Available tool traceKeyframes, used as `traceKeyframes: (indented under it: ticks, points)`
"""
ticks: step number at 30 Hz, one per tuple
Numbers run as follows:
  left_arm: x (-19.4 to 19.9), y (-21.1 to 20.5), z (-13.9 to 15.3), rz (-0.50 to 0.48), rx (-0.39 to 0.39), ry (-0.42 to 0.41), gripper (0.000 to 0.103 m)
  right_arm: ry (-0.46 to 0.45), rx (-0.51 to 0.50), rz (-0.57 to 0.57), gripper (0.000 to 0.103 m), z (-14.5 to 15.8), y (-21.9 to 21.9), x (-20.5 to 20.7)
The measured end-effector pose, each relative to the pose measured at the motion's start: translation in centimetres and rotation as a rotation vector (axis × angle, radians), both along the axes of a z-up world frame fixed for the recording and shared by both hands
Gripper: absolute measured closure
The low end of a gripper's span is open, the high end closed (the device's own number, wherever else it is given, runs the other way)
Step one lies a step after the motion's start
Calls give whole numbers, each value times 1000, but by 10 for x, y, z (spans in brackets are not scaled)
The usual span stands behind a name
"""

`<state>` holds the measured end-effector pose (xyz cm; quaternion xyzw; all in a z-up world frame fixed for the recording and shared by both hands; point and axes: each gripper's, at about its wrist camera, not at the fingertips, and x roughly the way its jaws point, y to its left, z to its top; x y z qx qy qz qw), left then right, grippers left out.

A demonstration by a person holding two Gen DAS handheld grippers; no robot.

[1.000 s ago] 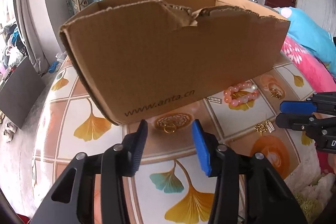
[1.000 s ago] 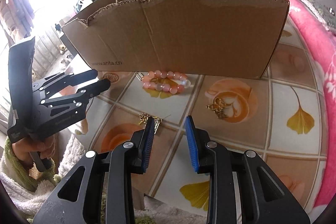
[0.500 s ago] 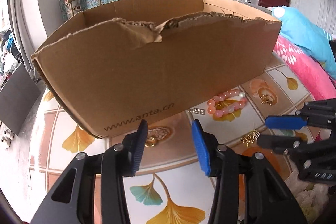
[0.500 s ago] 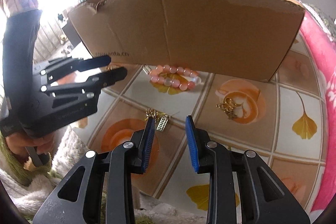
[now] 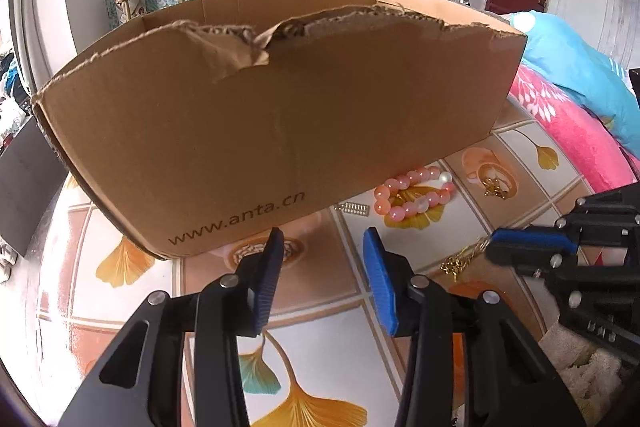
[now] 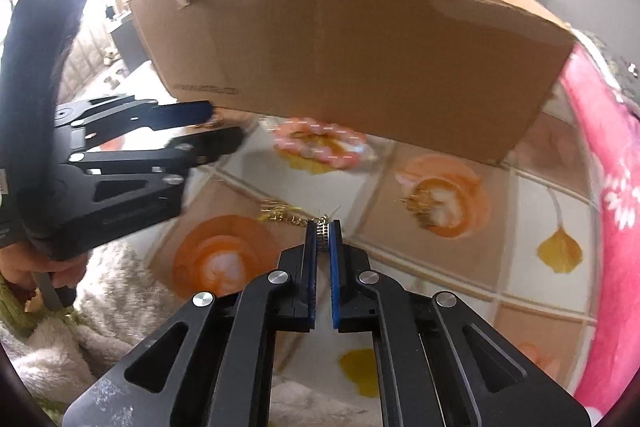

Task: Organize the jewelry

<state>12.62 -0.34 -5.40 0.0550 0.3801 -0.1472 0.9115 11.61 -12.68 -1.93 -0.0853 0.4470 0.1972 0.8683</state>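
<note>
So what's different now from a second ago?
The right gripper eased forward to the gold earring and its jaws snapped shut on the small rhinestone bar at its end. The left gripper stayed open and empty by the cardboard box. The pink bead bracelet and other gold pieces lie where they were.

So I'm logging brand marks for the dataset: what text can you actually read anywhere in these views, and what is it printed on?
"www.anta.cn": printed in dark letters low on the near wall of the cardboard box, clear in the left wrist view.
The same print on the box in the right wrist view: blurred, unreadable.
Embossed lettering on the black body of the left hand-held gripper: too blurred to read.
Nothing else legible.
</note>
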Motion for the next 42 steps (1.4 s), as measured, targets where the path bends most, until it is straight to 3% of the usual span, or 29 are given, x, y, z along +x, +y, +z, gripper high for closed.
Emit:
traceKeyframes:
  ticks: [4, 19, 27, 37, 42]
  points:
    - [2, -1, 0, -6, 7, 0, 63, 19, 35, -57, 103, 2, -16, 7]
    - [16, -19, 3, -31, 25, 0, 63, 12, 62, -51, 103, -10, -18, -1]
    - [16, -26, -2, -19, 84, -6, 69, 12, 82, -48, 103, -16, -35, 7]
    - [20, -31, -4, -26, 46, -11, 70, 10, 87, -54, 103, -11, -41, 9]
    - [17, -36, -4, -37, 43, -30, 83, 11, 90, -57, 103, -11, -42, 10]
